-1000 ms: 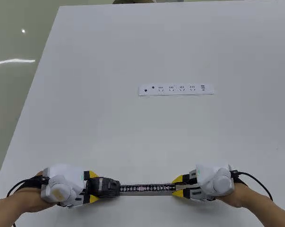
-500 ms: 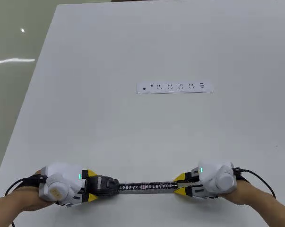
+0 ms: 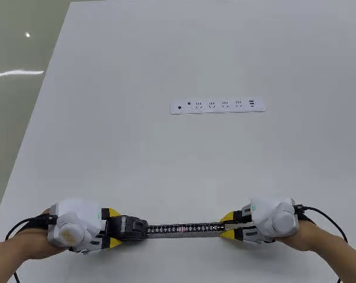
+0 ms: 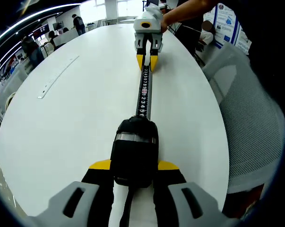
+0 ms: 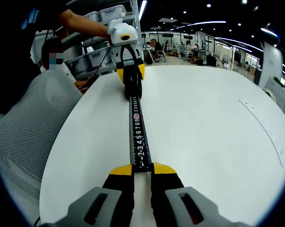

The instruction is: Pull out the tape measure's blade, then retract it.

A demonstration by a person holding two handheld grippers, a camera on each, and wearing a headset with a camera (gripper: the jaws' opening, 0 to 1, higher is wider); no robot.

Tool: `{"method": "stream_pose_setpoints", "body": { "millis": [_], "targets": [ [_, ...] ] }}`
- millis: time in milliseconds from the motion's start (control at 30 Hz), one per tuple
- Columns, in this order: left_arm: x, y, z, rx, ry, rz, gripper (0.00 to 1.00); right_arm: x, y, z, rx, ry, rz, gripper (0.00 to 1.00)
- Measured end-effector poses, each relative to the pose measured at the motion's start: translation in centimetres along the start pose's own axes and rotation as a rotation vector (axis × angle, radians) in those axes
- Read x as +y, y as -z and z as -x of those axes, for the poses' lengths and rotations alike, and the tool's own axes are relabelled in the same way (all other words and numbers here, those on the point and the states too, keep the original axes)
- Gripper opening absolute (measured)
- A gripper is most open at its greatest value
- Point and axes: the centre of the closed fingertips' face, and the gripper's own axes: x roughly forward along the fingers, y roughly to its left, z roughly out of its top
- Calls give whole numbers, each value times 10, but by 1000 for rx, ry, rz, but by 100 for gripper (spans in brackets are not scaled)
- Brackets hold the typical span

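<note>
Roughly halfway, I'd judge: left gripper jaws clamp the black tape measure case at the worktop's near edge, right gripper jaws pinch the blade tip, blade drawn out between them, retraction left.

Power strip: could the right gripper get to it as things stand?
Probably not yet. Only bare table lies before the power strip, but the right gripper is shut on the end of the blade, drawn from the case held by the left gripper. It would have to let go first.
</note>
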Motion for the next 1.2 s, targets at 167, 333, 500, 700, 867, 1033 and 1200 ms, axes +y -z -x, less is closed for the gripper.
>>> {"method": "stream_pose_setpoints", "body": {
  "millis": [167,333,500,700,867,1033,1200],
  "targets": [
    [0,0,0,1,1,1,28,-1,3,3,3,1,-1,10],
    [0,0,0,1,0,1,28,-1,4,5,5,2,-2,10],
    [0,-1,0,2,1,6,28,-2,6,7,8,7,-3,10],
    [0,0,-1,4,2,6,28,-2,9,10,10,6,-4,10],
    [0,0,-1,6,3,7,28,-3,13,12,13,9,-5,10],
    [0,1,-1,6,2,7,28,-3,15,15,14,14,-6,10],
    [0,1,-1,8,2,10,28,-4,16,18,13,20,-9,10]
  ]
}}
